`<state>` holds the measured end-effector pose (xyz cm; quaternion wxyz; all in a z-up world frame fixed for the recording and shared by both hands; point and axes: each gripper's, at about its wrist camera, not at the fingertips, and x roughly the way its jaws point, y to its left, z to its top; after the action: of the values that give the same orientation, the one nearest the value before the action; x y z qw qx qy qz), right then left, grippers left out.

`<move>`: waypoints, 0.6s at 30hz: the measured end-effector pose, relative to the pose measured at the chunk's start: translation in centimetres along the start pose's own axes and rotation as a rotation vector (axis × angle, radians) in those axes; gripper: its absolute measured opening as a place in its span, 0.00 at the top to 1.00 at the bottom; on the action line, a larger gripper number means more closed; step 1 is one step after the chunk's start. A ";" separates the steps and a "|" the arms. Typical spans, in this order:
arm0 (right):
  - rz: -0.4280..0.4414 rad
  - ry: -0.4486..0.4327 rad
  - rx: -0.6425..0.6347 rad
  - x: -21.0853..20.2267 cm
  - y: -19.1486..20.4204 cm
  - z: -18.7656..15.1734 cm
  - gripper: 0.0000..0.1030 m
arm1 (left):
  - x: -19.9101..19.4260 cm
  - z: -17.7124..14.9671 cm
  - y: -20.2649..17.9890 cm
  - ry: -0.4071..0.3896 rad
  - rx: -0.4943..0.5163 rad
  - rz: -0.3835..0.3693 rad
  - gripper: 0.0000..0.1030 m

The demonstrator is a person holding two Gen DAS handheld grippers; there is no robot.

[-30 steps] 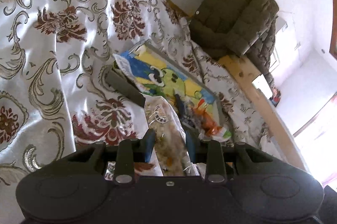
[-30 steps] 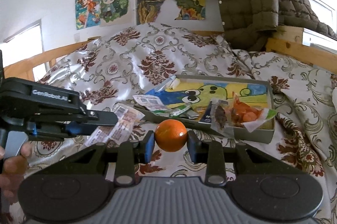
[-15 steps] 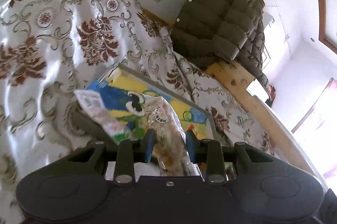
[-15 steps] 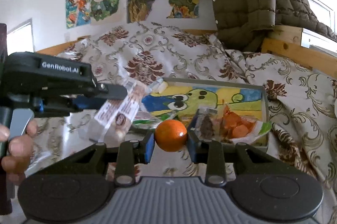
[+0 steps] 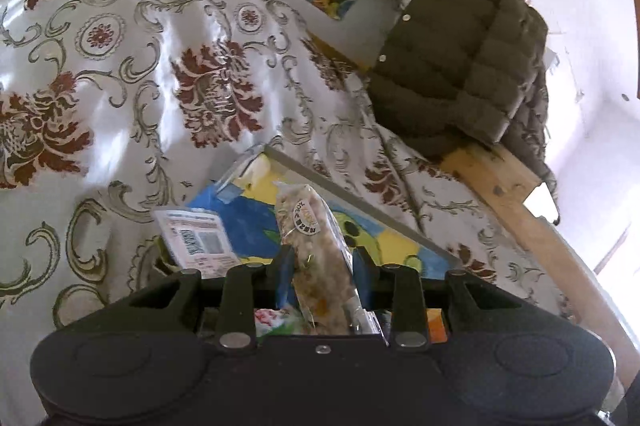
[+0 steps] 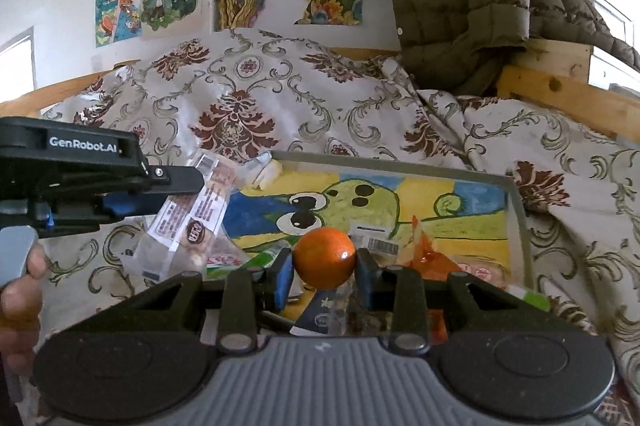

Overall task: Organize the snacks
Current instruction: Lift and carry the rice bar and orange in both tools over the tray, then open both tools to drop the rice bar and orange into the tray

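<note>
Since a second back, both my claws had drifted over the box (image 6: 516, 209). Left claw (image 5: 320, 266) pinched the snack packet (image 5: 316, 250) mid-frame; right claw (image 6: 323, 268) clamped the orange (image 6: 324, 258), lower centre.

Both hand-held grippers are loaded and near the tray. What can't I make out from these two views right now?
- Left wrist view: the near half of the painted grey-rimmed tray, hidden behind the gripper body.
- Left wrist view: the label of the clear oat bar packet, too small to read.
- Right wrist view: packets under the glossy orange ball, covered by it and the fingers.
</note>
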<state>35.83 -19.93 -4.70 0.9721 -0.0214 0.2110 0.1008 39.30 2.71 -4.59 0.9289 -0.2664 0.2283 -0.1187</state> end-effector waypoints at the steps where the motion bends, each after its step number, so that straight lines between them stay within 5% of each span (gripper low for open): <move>1: 0.001 0.004 -0.005 0.2 0.0 -0.2 0.64 | 0.1 0.0 0.2 0.002 -0.005 0.008 0.67; 18: -0.005 0.051 -0.028 2.3 0.4 -1.2 0.62 | 2.8 -0.3 0.5 0.063 0.011 0.072 0.67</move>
<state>37.31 -19.23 -6.76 0.9663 -0.0383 0.2339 0.1007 41.59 2.05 -6.14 0.9263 -0.2492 0.2663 -0.0949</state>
